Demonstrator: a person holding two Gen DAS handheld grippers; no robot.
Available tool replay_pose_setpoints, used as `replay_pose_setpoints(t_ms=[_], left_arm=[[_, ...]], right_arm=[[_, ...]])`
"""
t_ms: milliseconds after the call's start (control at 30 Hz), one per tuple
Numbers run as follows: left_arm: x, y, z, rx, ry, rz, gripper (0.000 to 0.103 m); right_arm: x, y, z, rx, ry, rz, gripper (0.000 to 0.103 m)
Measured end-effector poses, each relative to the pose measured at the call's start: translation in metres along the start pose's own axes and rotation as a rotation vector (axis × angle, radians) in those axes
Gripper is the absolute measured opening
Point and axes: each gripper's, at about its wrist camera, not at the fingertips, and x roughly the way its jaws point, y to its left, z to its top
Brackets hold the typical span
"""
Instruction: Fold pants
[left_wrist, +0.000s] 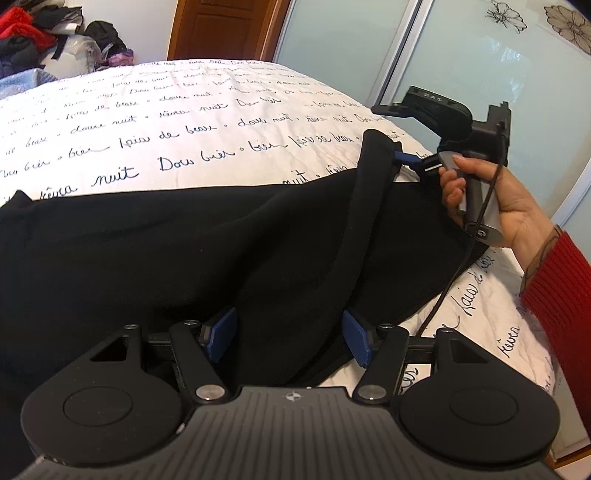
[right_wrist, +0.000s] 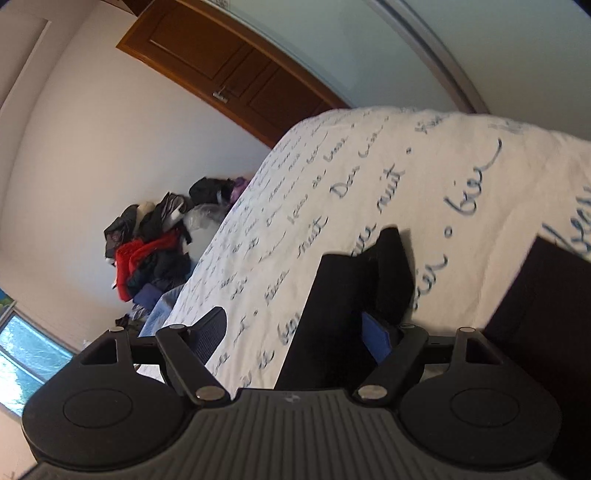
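Black pants (left_wrist: 155, 258) lie spread across the bed. My left gripper (left_wrist: 290, 338) is open just above them, blue pads wide apart with black cloth lying between them. My right gripper (left_wrist: 400, 157), held by a hand in a red sleeve, lifts a strip of the pants (left_wrist: 369, 192) off the bed at the right. In the right wrist view that strip (right_wrist: 332, 314) hangs between the wide-apart fingers of the right gripper (right_wrist: 295, 332), resting against the right blue pad (right_wrist: 376, 338). No pinch shows there.
A white bedspread (left_wrist: 184, 122) with dark handwriting covers the bed. A pile of clothes (left_wrist: 44, 40) sits at its far left. Frosted sliding wardrobe doors (left_wrist: 480, 66) stand to the right, a brown door (left_wrist: 221, 29) behind. A cable (left_wrist: 443, 288) hangs from the right gripper.
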Motion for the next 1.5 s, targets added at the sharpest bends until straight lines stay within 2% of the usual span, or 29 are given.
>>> replay_pose_setpoints(t_ms=[67,100,133,233,367,533,600,667,733,833,867,933,1067,1100,1133,1167,1200,1233,1333,1500], left_arm=[[0.001,-0.004,0.001,0.014,-0.004,0.013,0.063],[0.002,-0.006,0.002,0.021,-0.006,0.019,0.063],[0.003,-0.008,0.002,0.027,-0.008,0.024,0.063],[0.005,-0.013,0.004,0.045,-0.018,0.036,0.063],[0.009,-0.019,0.005,0.061,-0.031,0.051,0.063],[0.014,-0.028,0.005,0.068,-0.055,0.089,0.058],[0.015,-0.029,0.006,0.063,-0.064,0.105,0.048],[0.015,-0.029,0.007,0.05,-0.071,0.116,0.029],[0.012,-0.027,0.008,0.007,-0.088,0.105,0.016],[0.0,-0.026,0.006,-0.033,-0.162,0.092,0.015],[-0.001,-0.029,0.005,-0.013,-0.175,0.097,0.015],[0.003,-0.034,0.004,0.021,-0.163,0.107,0.015],[0.014,-0.033,0.005,0.004,-0.105,0.091,0.016],[0.015,-0.033,0.005,0.005,-0.1,0.089,0.016],[0.017,-0.034,0.004,0.014,-0.096,0.086,0.016],[0.017,-0.035,0.005,0.022,-0.095,0.084,0.018],[0.016,-0.035,0.003,0.029,-0.095,0.081,0.019],[0.016,-0.035,0.002,0.034,-0.094,0.077,0.021],[0.018,-0.036,-0.001,0.042,-0.093,0.074,0.025],[0.018,-0.033,-0.001,0.033,-0.093,0.053,0.029]], right_arm=[[0.006,0.001,0.0,-0.013,-0.002,-0.023,0.058],[0.009,0.0,0.0,-0.015,0.001,-0.051,0.03],[0.014,-0.003,0.0,-0.007,0.003,-0.07,0.013],[0.011,-0.01,-0.003,0.004,-0.021,-0.051,0.008],[-0.012,0.003,-0.005,-0.093,-0.079,-0.065,0.007],[-0.03,0.046,0.003,-0.248,-0.1,-0.025,0.007],[-0.032,0.067,0.008,-0.285,-0.108,0.018,0.007],[-0.04,0.087,0.01,-0.312,-0.137,0.089,0.007],[-0.056,0.105,0.011,-0.34,-0.199,0.181,0.007],[-0.088,0.121,0.012,-0.397,-0.305,0.234,0.007],[-0.096,0.121,0.012,-0.418,-0.318,0.204,0.007],[-0.099,0.114,0.012,-0.447,-0.285,0.076,0.008],[-0.067,0.085,0.011,-0.38,-0.076,-0.021,0.013],[-0.056,0.082,0.008,-0.366,-0.038,-0.043,0.02],[-0.043,0.08,0.005,-0.365,-0.002,-0.069,0.038],[-0.029,0.081,0.002,-0.368,0.029,-0.103,0.05],[-0.015,0.082,-0.002,-0.369,0.053,-0.136,0.073],[-0.002,0.085,-0.004,-0.378,0.07,-0.16,0.076],[0.039,0.101,-0.013,-0.428,0.095,-0.255,0.075],[0.102,0.115,-0.022,-0.506,0.132,-0.506,0.075]])
